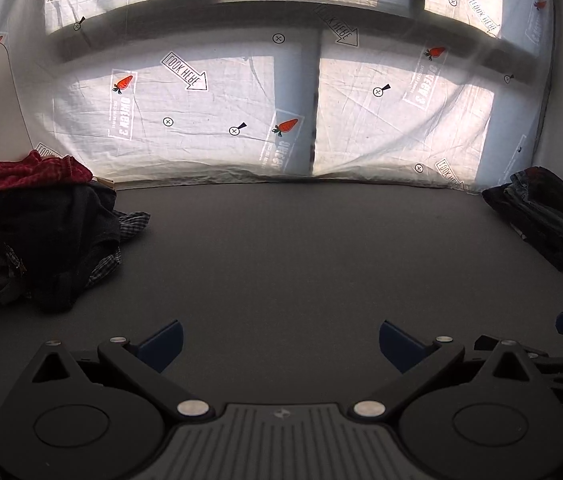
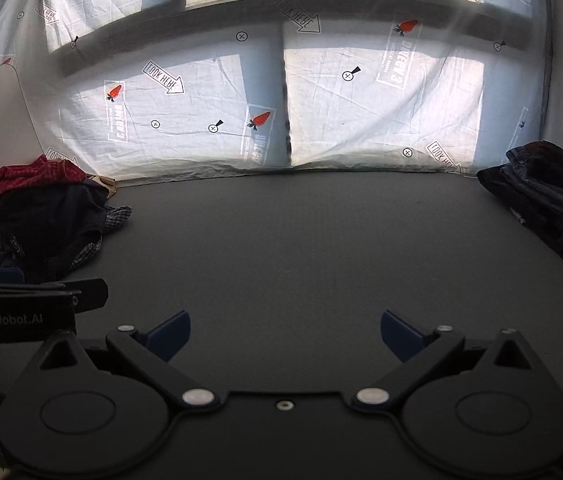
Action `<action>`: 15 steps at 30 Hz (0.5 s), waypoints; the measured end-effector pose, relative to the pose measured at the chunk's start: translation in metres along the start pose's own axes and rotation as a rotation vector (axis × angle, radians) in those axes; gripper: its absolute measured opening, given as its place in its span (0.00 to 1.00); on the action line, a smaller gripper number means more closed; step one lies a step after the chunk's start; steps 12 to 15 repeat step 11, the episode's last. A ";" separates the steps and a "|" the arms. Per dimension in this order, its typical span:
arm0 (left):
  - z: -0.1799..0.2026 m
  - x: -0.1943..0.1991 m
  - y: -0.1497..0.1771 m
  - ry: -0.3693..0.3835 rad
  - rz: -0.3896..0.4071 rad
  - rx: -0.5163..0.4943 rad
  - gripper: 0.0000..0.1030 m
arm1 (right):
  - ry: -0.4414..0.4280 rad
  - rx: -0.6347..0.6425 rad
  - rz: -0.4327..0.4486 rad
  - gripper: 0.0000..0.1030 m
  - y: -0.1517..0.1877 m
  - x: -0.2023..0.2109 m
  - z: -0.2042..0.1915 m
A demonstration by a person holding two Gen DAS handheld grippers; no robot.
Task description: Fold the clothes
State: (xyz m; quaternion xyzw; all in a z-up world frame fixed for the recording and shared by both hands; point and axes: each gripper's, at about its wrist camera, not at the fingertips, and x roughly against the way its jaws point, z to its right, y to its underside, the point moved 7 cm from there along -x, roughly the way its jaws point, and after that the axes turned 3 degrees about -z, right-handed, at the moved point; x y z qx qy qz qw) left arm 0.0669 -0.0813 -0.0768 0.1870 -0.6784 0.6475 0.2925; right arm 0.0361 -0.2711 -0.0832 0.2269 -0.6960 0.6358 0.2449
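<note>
Black-framed and blue-tipped, the left gripper (image 1: 280,342) hovers low over a dark grey matte tabletop (image 1: 301,248), jaws spread wide and holding nothing. At the far left corner sits a rumpled heap of unfolded clothes (image 1: 47,236): a red checked garment (image 1: 29,174) bunched on top, soft black fabric beneath, and a blue-and-white plaid shirt (image 1: 131,222) spilling from its edge onto the surface. Behind the table hangs a creased white printed sheet (image 1: 217,112), backlit, marked with orange carrots and "LOOK HERE" arrows. The right gripper (image 2: 285,336), level beside its twin and pointing the same way, likewise has its jaws spread apart and empty. At the far right edge rests a neat stack of folded dark garments (image 2: 545,196), denim-blue layers showing between black ones.
</note>
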 end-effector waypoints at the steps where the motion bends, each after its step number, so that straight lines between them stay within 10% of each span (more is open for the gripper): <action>1: -0.001 0.000 0.000 -0.005 0.005 -0.002 1.00 | 0.002 0.006 0.003 1.00 0.000 0.001 -0.001; 15: -0.008 0.001 -0.002 -0.024 0.016 -0.008 1.00 | -0.015 0.008 -0.001 1.00 -0.003 -0.003 -0.007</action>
